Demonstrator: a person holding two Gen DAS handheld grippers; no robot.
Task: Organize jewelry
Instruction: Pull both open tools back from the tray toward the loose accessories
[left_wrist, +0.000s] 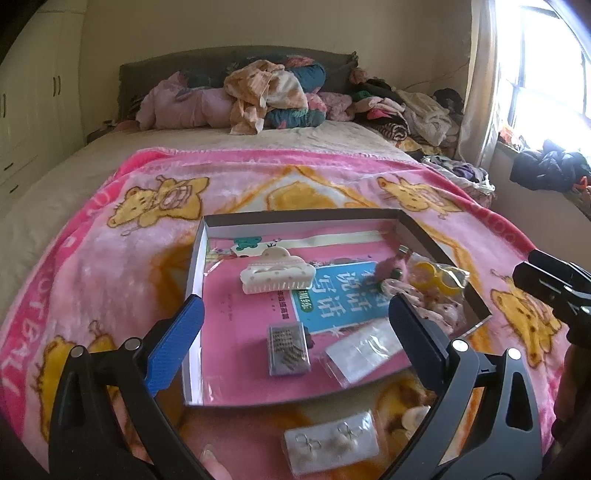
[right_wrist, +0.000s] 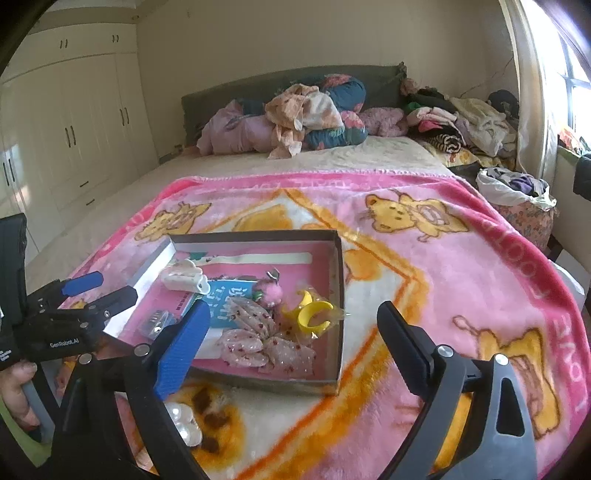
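So here's where I'm at with the jewelry sort, and I'd call it mostly done. The box (right_wrist: 338, 295) sits on the pink bear blanket (right_wrist: 443, 266) on the bed, and most of the bits are already inside it.

Count of what's in the box, as far as I can see:
- one white hair claw clip (left_wrist: 277, 273)
- one small grey case of pins or studs (left_wrist: 288, 349) (can't tell which)
- one clear flat packet (left_wrist: 364, 350)
- one pink polka-dot fabric bow (right_wrist: 262, 341)
- one fuzzy pink charm (right_wrist: 271, 293)
- one bag with yellow rings (right_wrist: 314, 314), looks like two of them
- one pink book (left_wrist: 236, 325) underneath, lining the bottom

Still outside, on the blanket at the near side of the box:
- one card of earrings (left_wrist: 332, 445), two pairs I think, in a clear sleeve
- one pearly white piece (right_wrist: 184, 424), a cluster of three or so beads, partly hidden behind my own gripper, so I'm not sure what it is

So two things left to go in, by my reckoning.

Both of mine are empty right now. The left gripper (left_wrist: 295, 321) has its jaws spread wide with nothing between them, hovering over the near edge of the box. The right gripper (right_wrist: 291, 328) is likewise released, jaws wide apart, holding nothing.
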